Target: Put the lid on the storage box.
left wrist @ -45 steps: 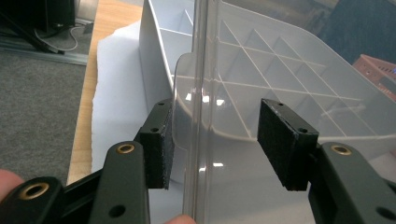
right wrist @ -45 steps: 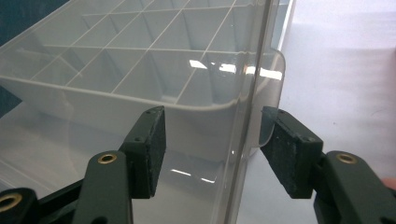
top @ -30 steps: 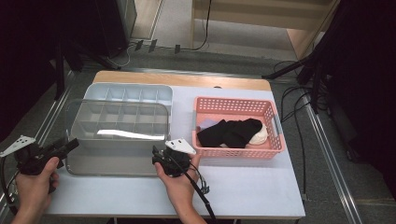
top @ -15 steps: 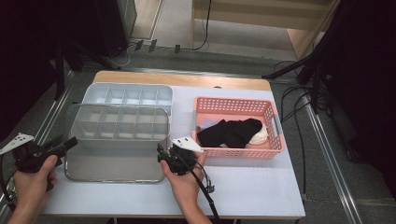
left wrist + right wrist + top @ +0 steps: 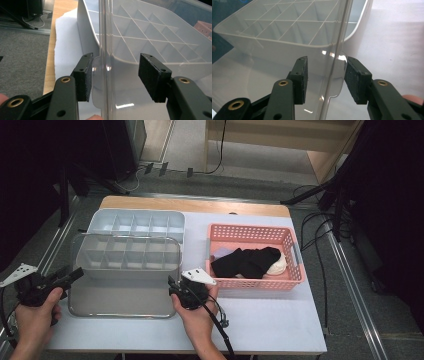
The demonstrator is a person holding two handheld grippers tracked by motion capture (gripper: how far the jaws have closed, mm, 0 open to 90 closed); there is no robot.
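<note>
A large clear plastic lid (image 5: pixel 125 297) lies on the table, and a grey divided tray (image 5: pixel 127 255) sits on its far half. My left gripper (image 5: pixel 76 273) is at the lid's left rim. In the left gripper view the jaws (image 5: pixel 115 72) straddle that rim and its small tab (image 5: pixel 96 72); one pad is beside the tab and the other stands well off. My right gripper (image 5: pixel 172 285) is at the right rim, and its jaws (image 5: pixel 325 75) straddle the clear edge (image 5: pixel 335 70) with gaps on both sides. Both pairs of jaws have just been closing and stand open around the lid.
A second divided box (image 5: pixel 135 222) stands behind the tray. A pink basket (image 5: pixel 250 231) on the right holds black cloth (image 5: pixel 245 262) and a white piece (image 5: pixel 277 265). The table's white cover (image 5: pixel 270 320) stretches in front of the basket. Cables cross the floor beyond.
The clear lid's near edge has come slightly towards the person, and the glare on it has gone. Both hands have stayed at the lid's rims.
</note>
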